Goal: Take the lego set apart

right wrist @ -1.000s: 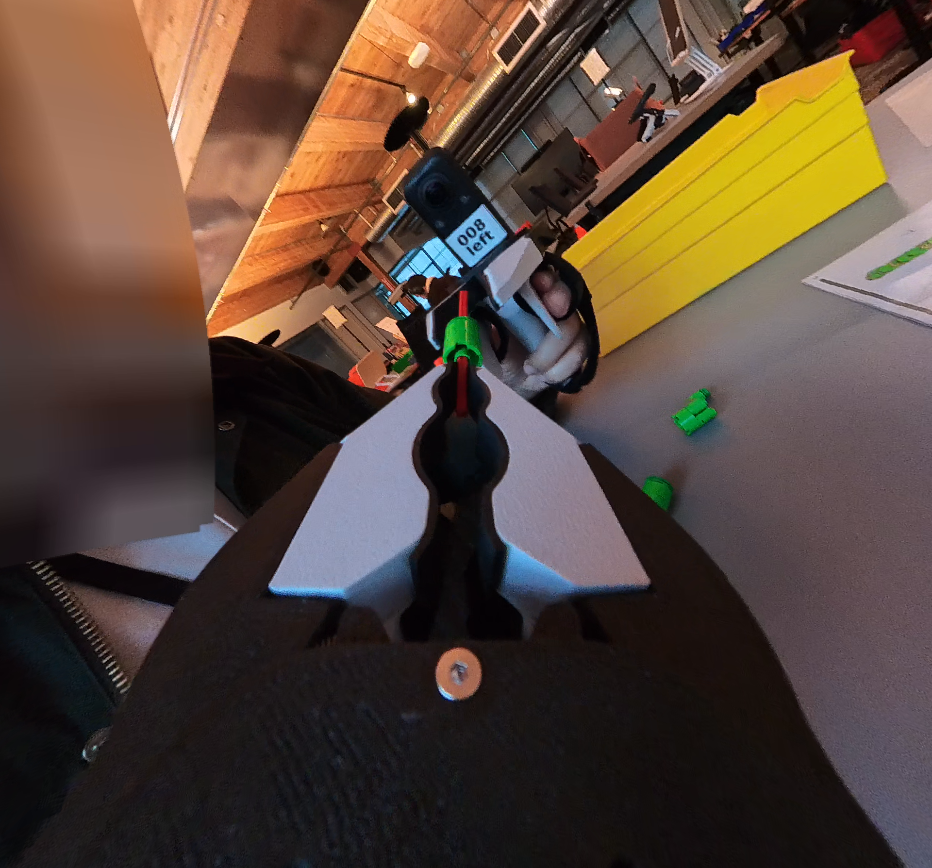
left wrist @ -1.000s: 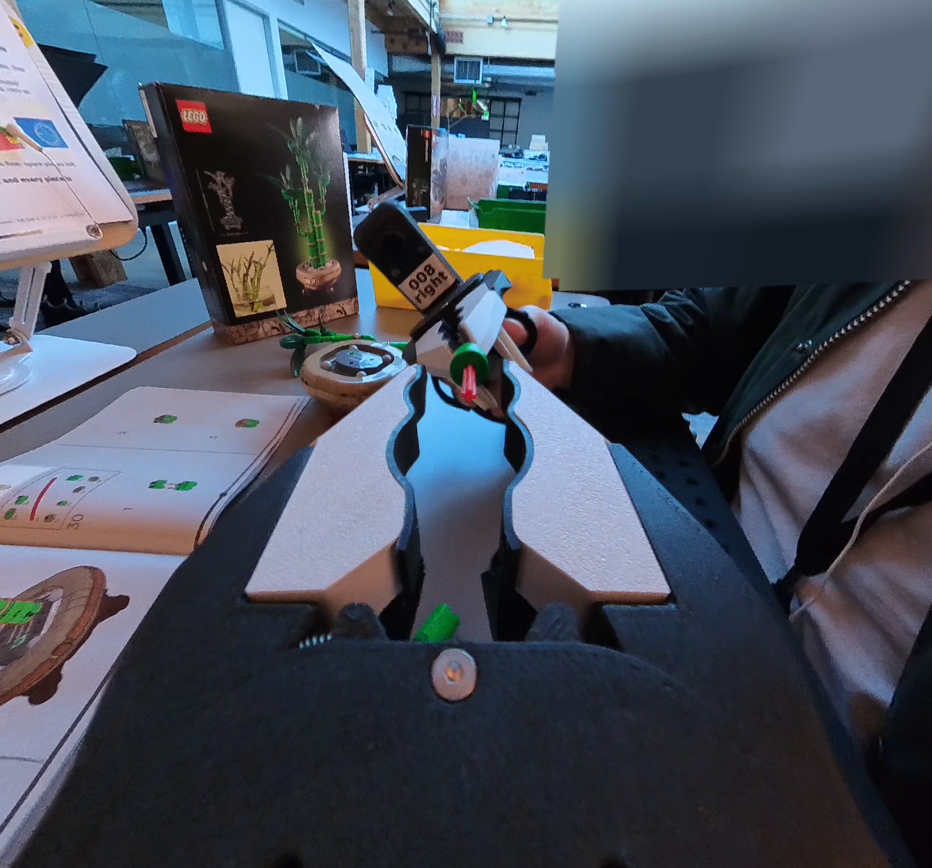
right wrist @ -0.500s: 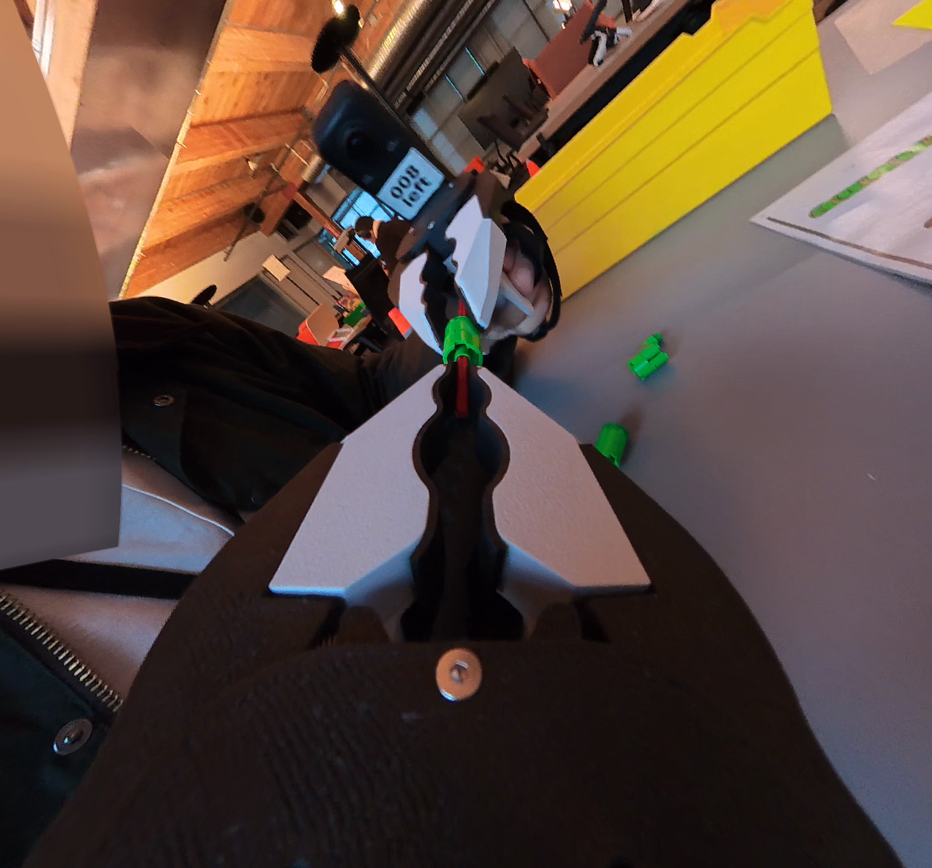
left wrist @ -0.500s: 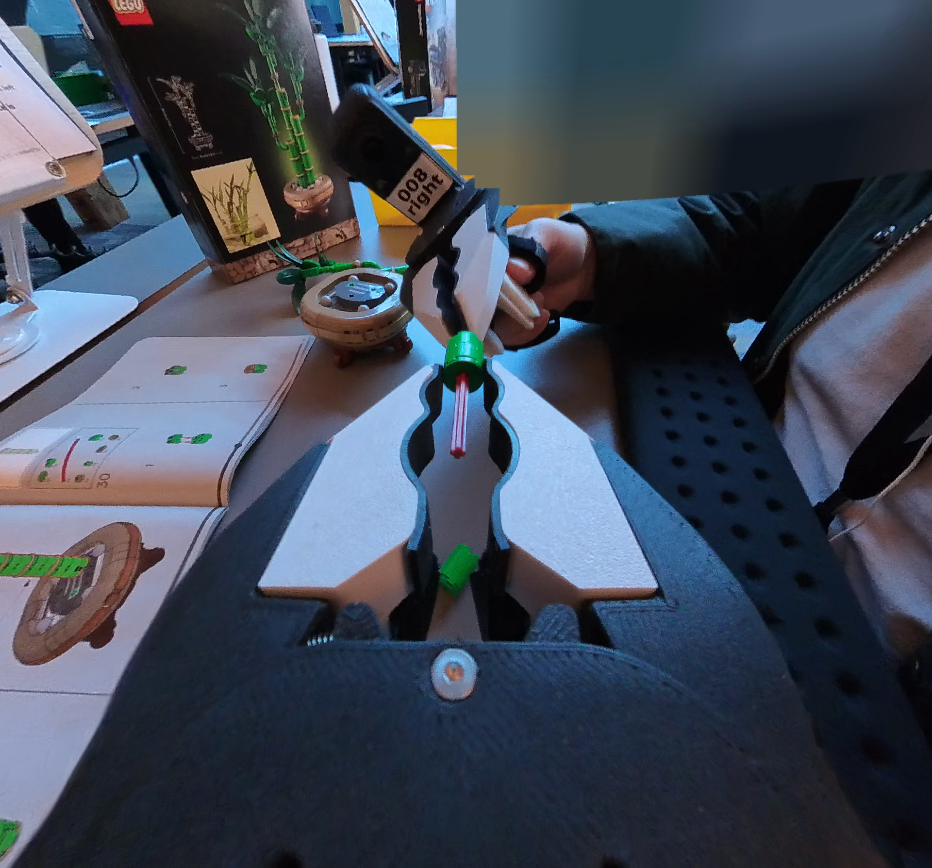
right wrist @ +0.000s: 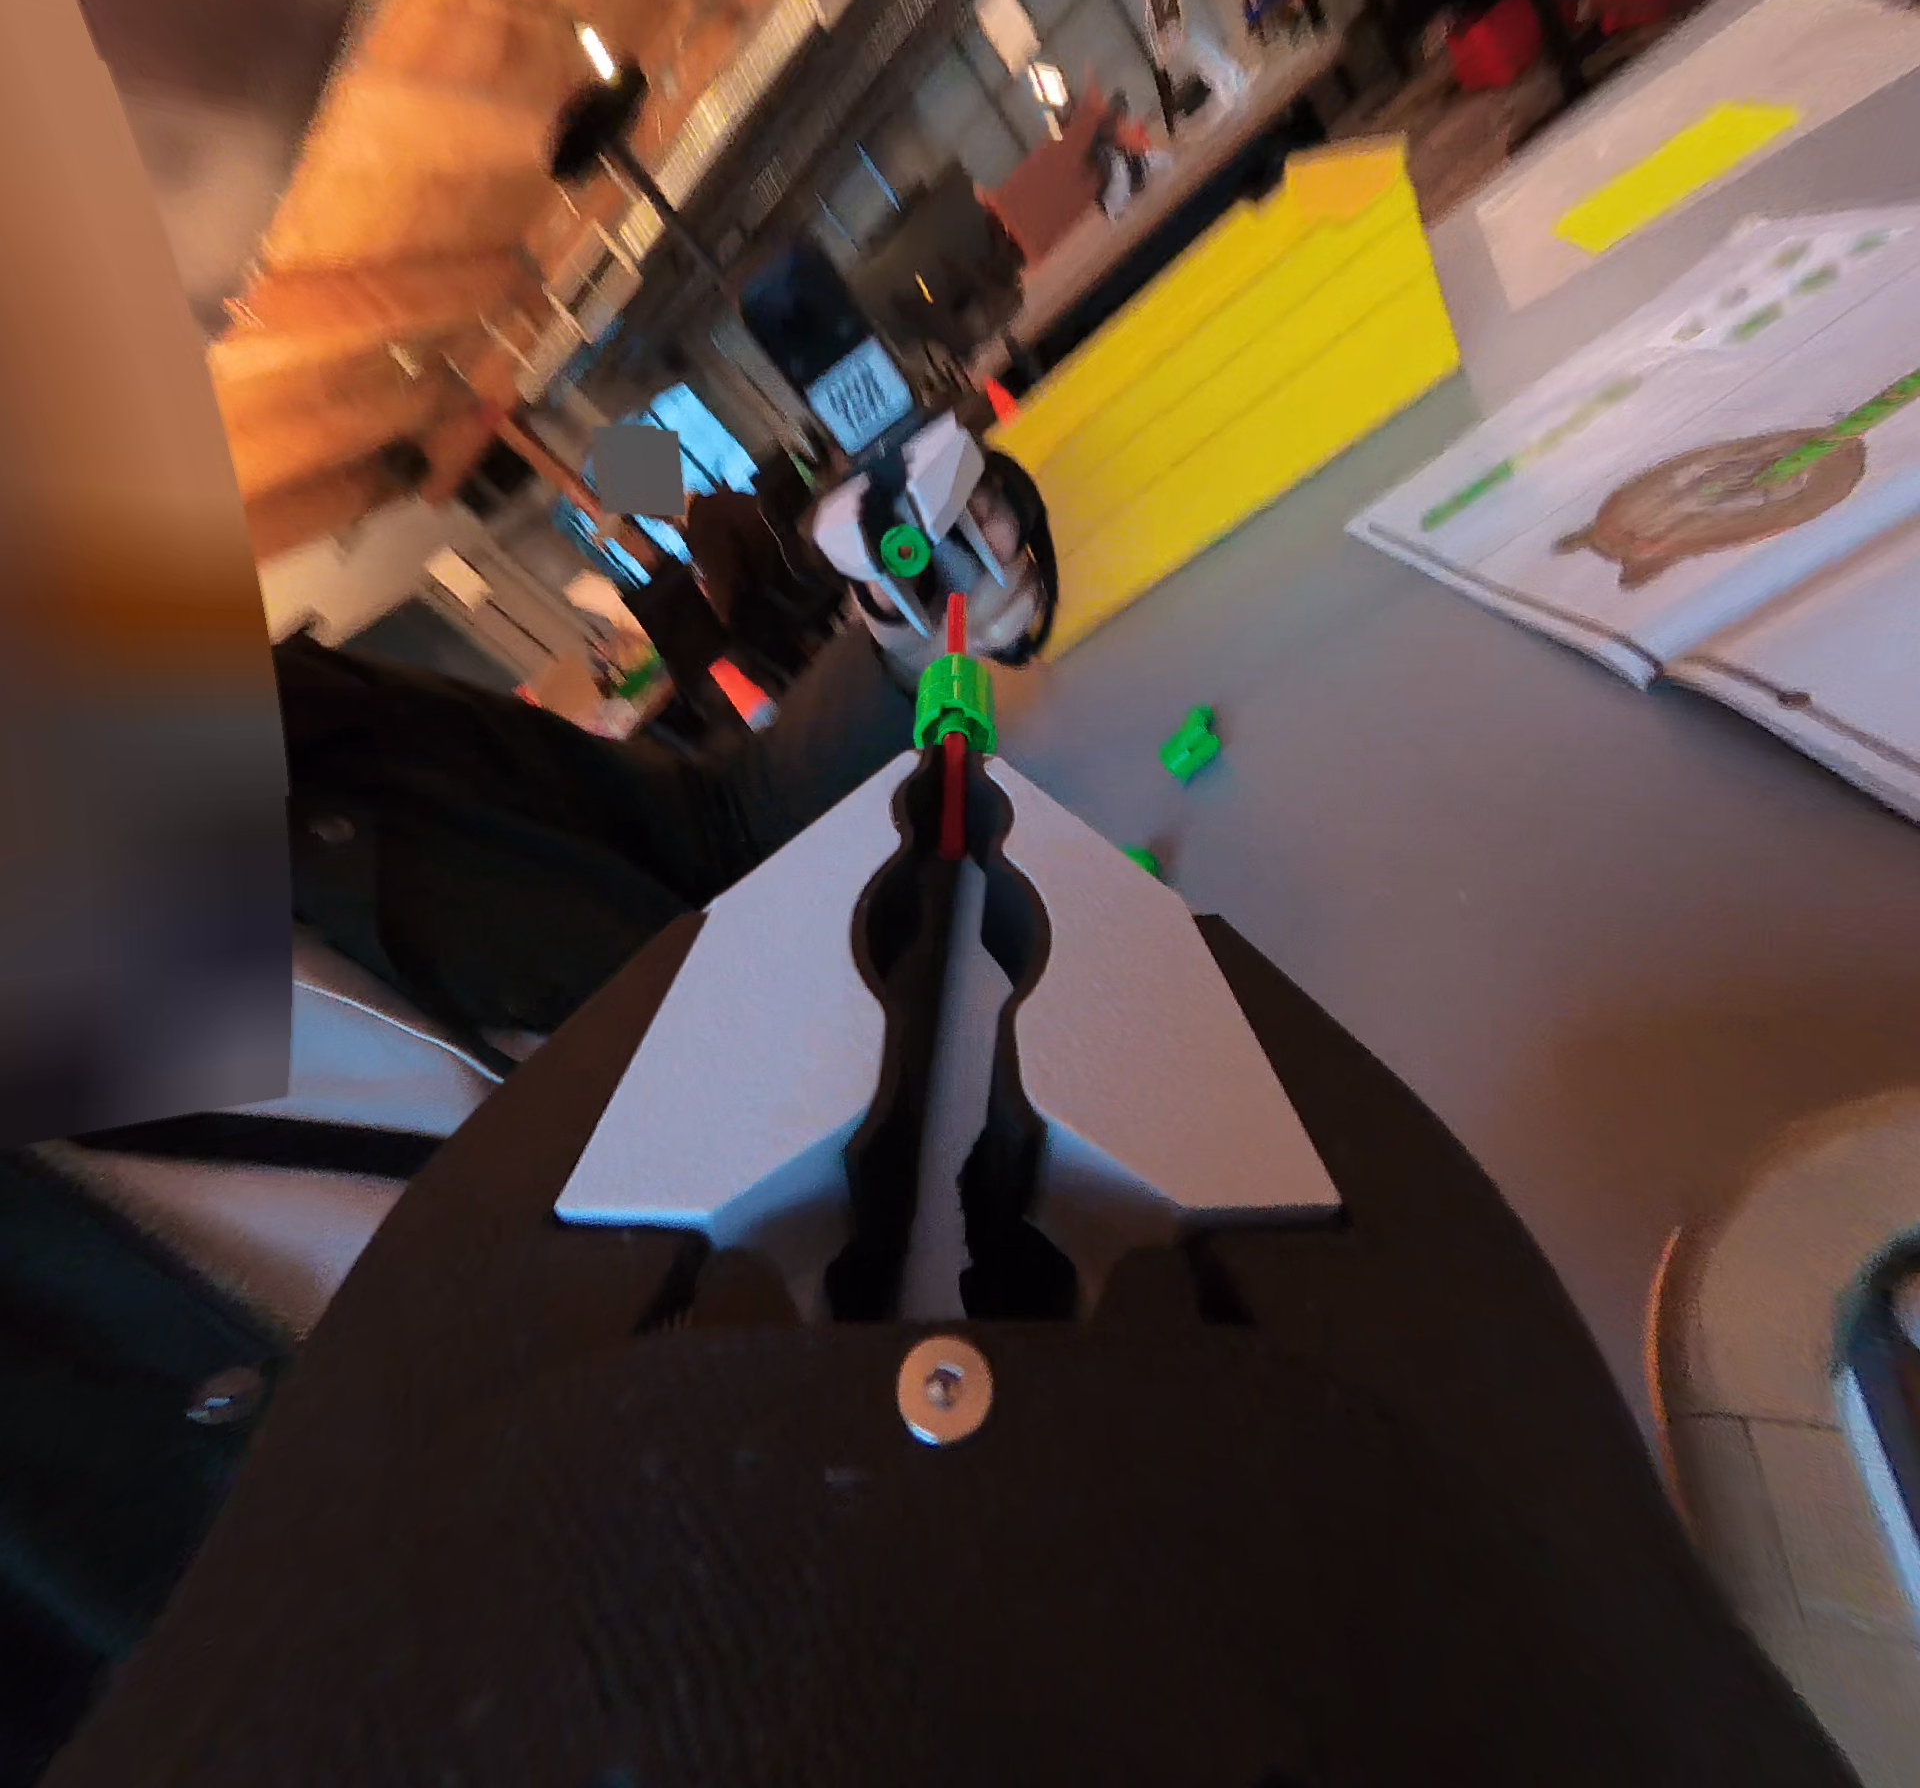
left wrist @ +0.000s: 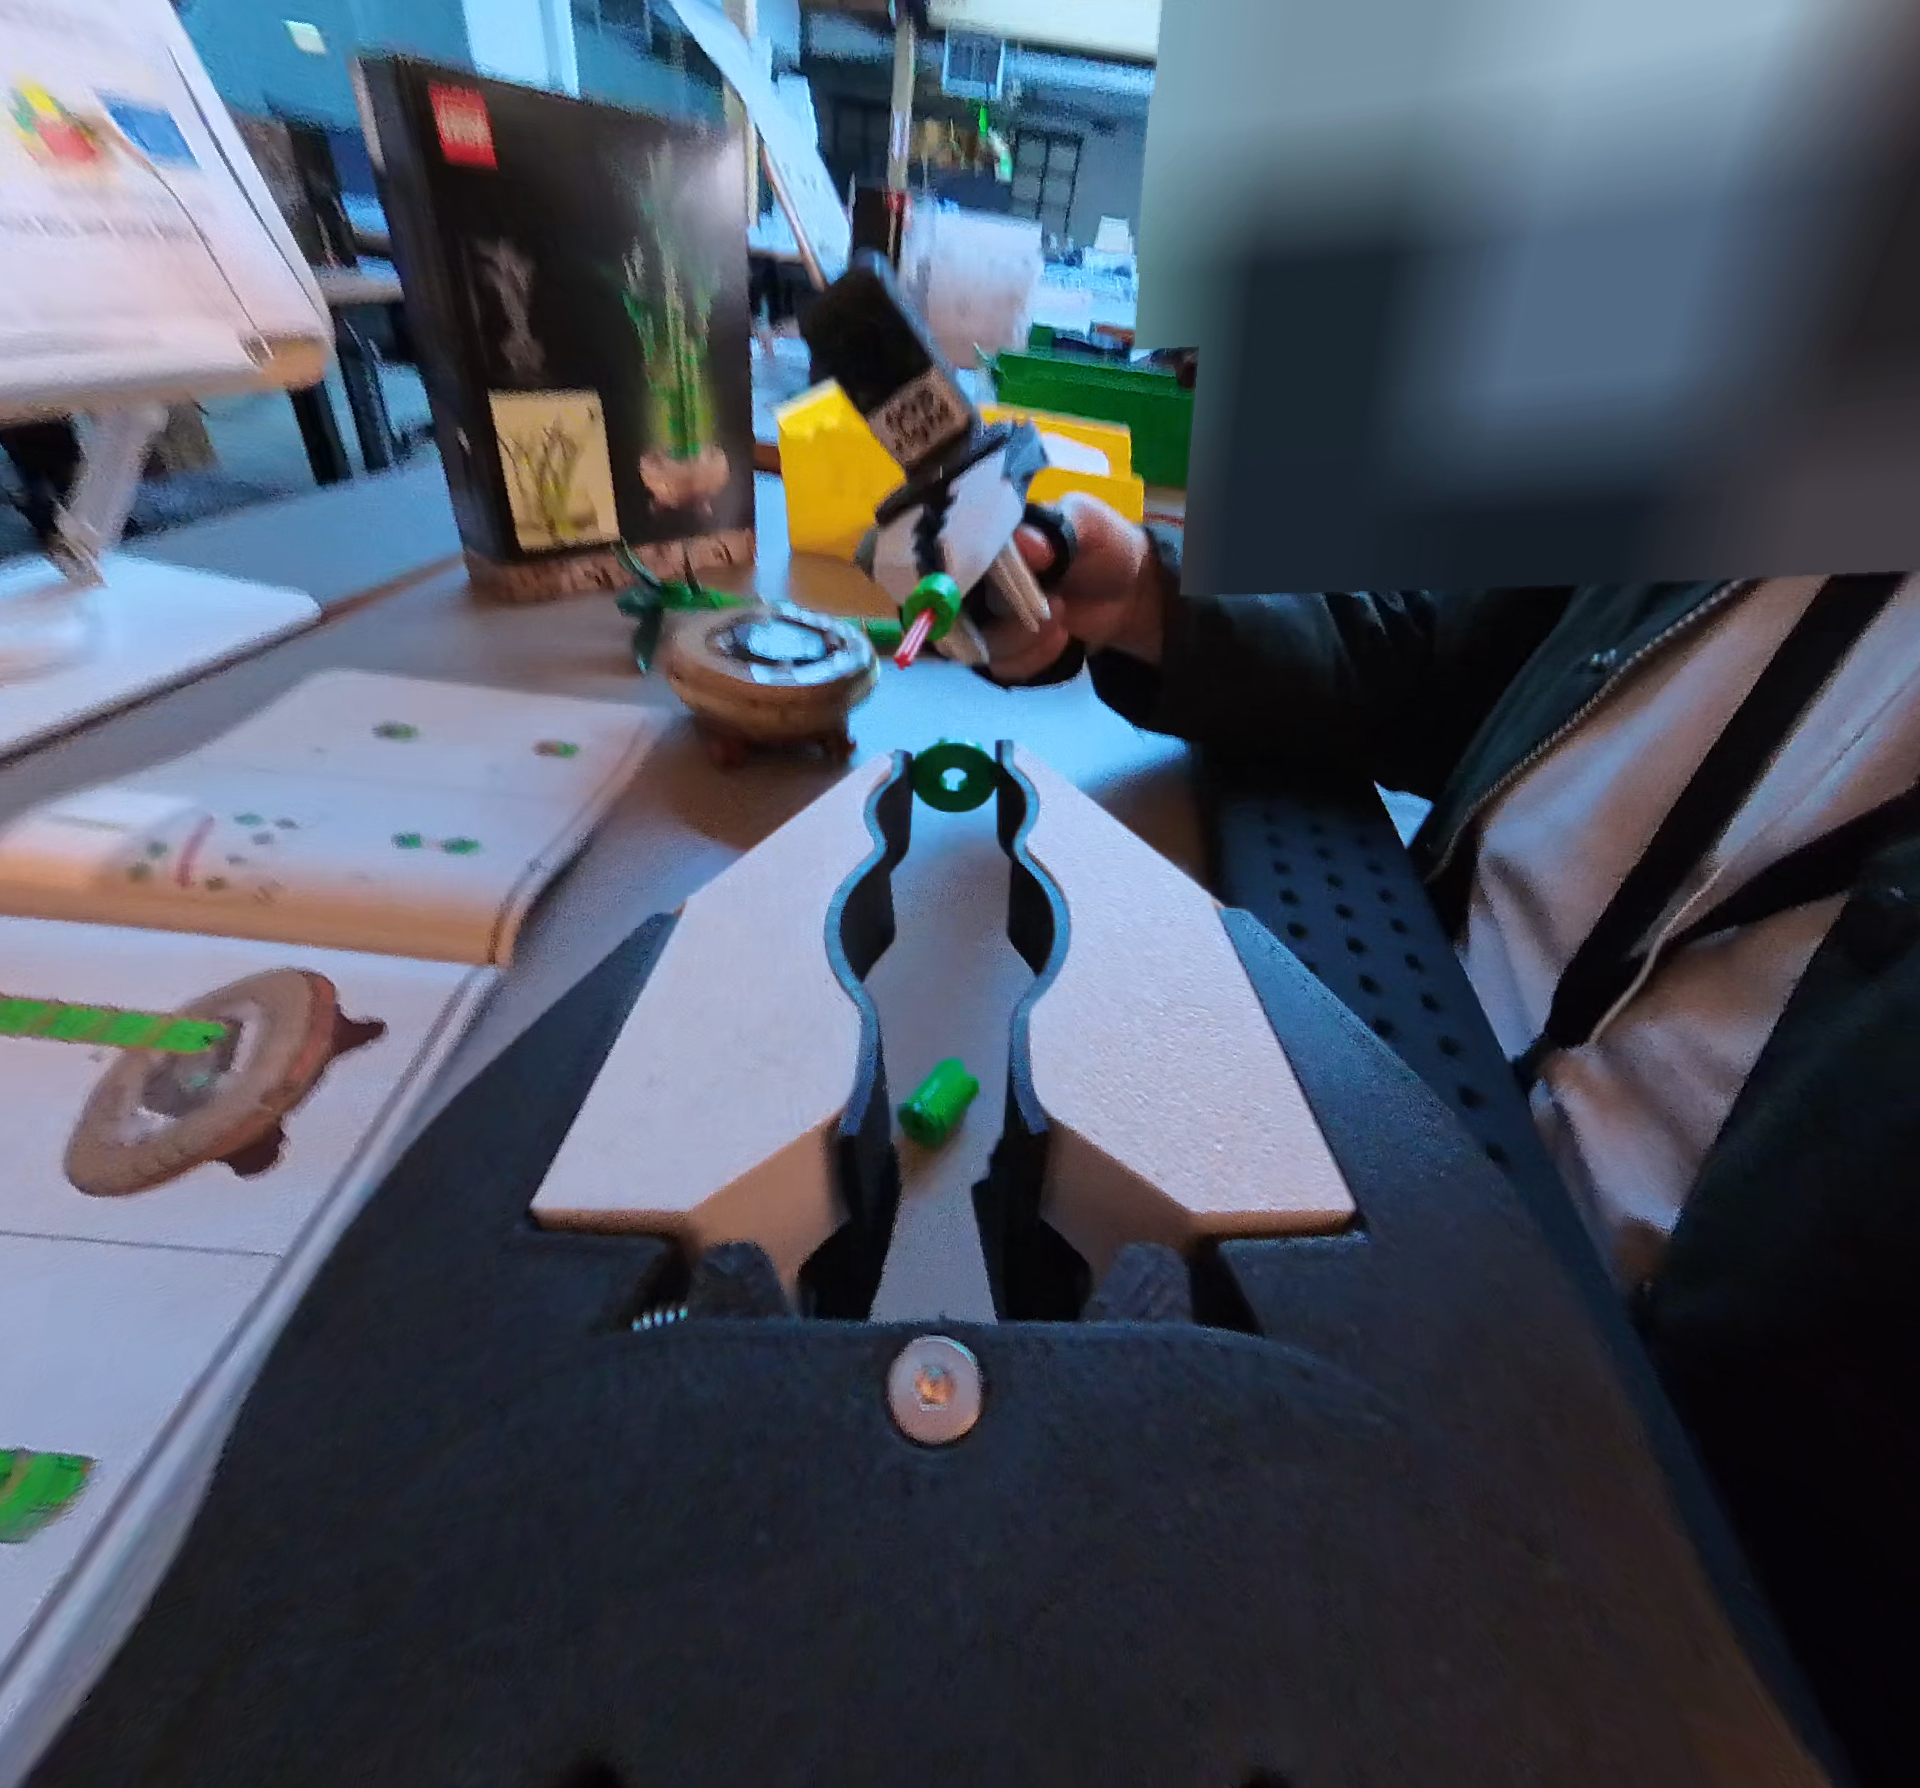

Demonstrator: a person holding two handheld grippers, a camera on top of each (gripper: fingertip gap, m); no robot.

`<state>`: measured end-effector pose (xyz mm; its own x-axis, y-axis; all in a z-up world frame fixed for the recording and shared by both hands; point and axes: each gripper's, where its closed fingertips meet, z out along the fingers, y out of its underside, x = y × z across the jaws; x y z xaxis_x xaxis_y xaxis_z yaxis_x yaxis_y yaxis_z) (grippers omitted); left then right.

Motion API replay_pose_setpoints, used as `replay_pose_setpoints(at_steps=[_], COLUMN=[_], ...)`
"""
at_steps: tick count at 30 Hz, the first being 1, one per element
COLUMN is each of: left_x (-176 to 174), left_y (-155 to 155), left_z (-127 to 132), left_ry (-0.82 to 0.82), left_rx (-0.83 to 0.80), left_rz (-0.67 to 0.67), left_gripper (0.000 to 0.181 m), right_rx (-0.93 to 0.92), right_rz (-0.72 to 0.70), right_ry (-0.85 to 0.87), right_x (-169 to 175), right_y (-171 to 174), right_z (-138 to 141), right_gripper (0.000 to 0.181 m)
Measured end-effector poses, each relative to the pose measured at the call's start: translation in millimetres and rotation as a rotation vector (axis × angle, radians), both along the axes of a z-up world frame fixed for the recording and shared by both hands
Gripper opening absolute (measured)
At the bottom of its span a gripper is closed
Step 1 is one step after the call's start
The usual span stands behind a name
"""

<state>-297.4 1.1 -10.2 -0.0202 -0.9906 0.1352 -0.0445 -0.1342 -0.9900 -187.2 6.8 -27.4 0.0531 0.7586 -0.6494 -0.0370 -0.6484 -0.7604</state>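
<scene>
In the left wrist view, my left gripper (left wrist: 951,762) is shut on a green round piece (left wrist: 951,777) held at its fingertips. My right gripper (left wrist: 930,595) is farther off, above the table, and holds a red axle (left wrist: 909,647) with a green sleeve. In the right wrist view, my right gripper (right wrist: 951,767) is shut on the red axle (right wrist: 951,808). A green sleeve (right wrist: 954,699) sits on the axle just past the tips. The left gripper (right wrist: 902,549) faces it, apart, with the green round piece. The round tan pot base (left wrist: 769,663) stands on the table.
Loose green pieces (right wrist: 1190,744) lie on the grey table, one under my left gripper (left wrist: 938,1099). An open instruction booklet (left wrist: 312,803) lies at the left. A black set box (left wrist: 582,325) and a yellow bin (right wrist: 1247,388) stand behind. A person's jacket sleeve (left wrist: 1351,668) is at the right. Tip to tip, the grippers are about 12 cm apart.
The green round piece has come off the red axle and stays in my left gripper. The two grippers have moved apart. The right one keeps the axle with the other green sleeve.
</scene>
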Motion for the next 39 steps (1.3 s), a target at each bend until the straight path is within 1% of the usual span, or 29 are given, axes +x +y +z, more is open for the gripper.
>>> replay_pose_setpoints(at_steps=[3,4,8,9,11,13,14,15,19,22,25,27,30,33,35,37,39], left_x=[13.7,16.8,22.0,23.3,25.9,26.3,26.0,27.3,49.3,62.1,65.8,65.5,64.8,62.5,61.0,59.6,58.4], left_y=[4.2,3.4,12.4,13.0,16.7,21.3,24.5,24.3,-3.6,-15.8,-23.3,-22.4,-23.3,-25.2,-27.1,-30.3,-32.7], left_z=[-45.1,-55.9,-93.0,-99.6,-106.8,-107.8,-104.9,-98.7,-68.7,-67.8,-73.8,-76.5,-77.1,-75.1,-68.1,-61.1,-57.5], left_ry=[0.228,0.280,0.466,0.497,0.531,0.540,0.534,0.507,0.350,0.361,0.384,0.396,0.395,0.376,0.331,0.285,0.256], left_rx=[-0.042,-0.034,0.010,0.007,0.001,0.005,0.020,0.040,0.068,0.123,0.143,0.132,0.093,0.028,-0.057,-0.188,-0.318], left_rz=[-0.001,-0.003,0.067,0.073,0.100,0.129,0.149,0.152,0.049,0.012,-0.024,-0.022,-0.037,-0.059,-0.086,-0.135,-0.188], left_gripper=[0.014,0.014,0.015,0.020,0.045,0.062,0.066,0.065,0.053,0.041,0.016,0.015,0.015,0.017,0.015,0.016,0.015], right_rx=[0.002,-0.003,0.001,0.004,0.006,0.013,0.023,0.034,0.054,0.086,0.107,0.126,0.171,0.291,0.397,0.503,0.558], right_rz=[-0.004,-0.009,-0.019,-0.013,-0.007,0.000,-0.004,-0.002,0.044,0.076,0.105,0.101,0.102,0.089,0.090,0.083,0.085], right_ry=[-0.115,-0.132,-0.209,-0.217,-0.226,-0.243,-0.253,-0.257,-0.226,-0.249,-0.233,-0.245,-0.257,-0.280,-0.299,-0.313,-0.321], right_x=[-10.1,-11.8,-16.1,-18.0,-21.3,-23.0,-23.6,-24.9,-38.3,-47.1,-52.8,-53.1,-52.4,-50.3,-50.6,-52.1,-53.6], right_y=[0.9,1.6,3.0,2.0,0.5,-0.8,-0.5,-1.0,-10.9,-18.3,-24.9,-24.8,-25.4,-25.2,-27.9,-30.4,-33.5], right_z=[-22.6,-26.9,-42.1,-43.9,-46.3,-49.1,-50.3,-50.7,-46.0,-49.0,-46.2,-47.6,-47.7,-46.1,-44.5,-41.8,-40.3], right_gripper=[0.002,0.002,0.003,0.003,0.003,0.002,0.002,0.002,0.002,0.002,0.002,0.002,0.002,0.002,0.003,0.003,0.003])
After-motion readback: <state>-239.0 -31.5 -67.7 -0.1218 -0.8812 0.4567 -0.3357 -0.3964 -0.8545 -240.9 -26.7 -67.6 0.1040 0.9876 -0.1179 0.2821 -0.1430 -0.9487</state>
